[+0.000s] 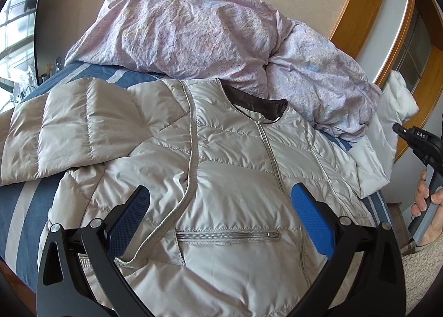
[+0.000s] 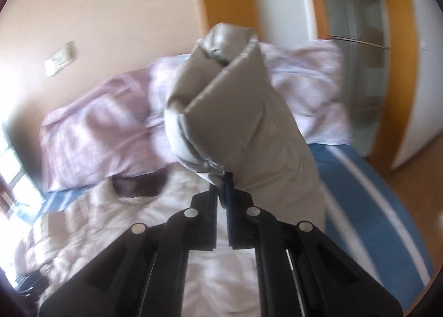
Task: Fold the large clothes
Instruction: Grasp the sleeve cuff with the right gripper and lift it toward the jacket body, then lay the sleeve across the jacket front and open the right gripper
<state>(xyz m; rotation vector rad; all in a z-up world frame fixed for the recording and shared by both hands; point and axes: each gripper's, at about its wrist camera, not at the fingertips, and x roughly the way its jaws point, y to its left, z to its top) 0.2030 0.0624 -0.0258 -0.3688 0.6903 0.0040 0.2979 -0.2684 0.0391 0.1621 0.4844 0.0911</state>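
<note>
Blue striped bedding (image 1: 19,211) carries the jacket (image 1: 227,156), collar toward the lilac duvet (image 1: 193,31). Left gripper (image 1: 220,203) hovers spread wide above its front. Right gripper (image 2: 221,178) is clamped on the raised sleeve (image 2: 235,112).

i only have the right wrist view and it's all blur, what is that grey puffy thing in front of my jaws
Observer: It is the sleeve of a pale grey padded jacket; the right gripper is shut on it.
Operator: where's the rest of the jacket
Observer: Spread front up on the striped bed, main zip closed, dark collar lining toward the crumpled duvet.
Operator: and the other sleeve
Observer: Stretched flat out to the left in the left wrist view, not folded in.
Operator: is the left gripper holding anything
Observer: No, the left gripper hangs open above the jacket's chest, near the pocket zip.
</note>
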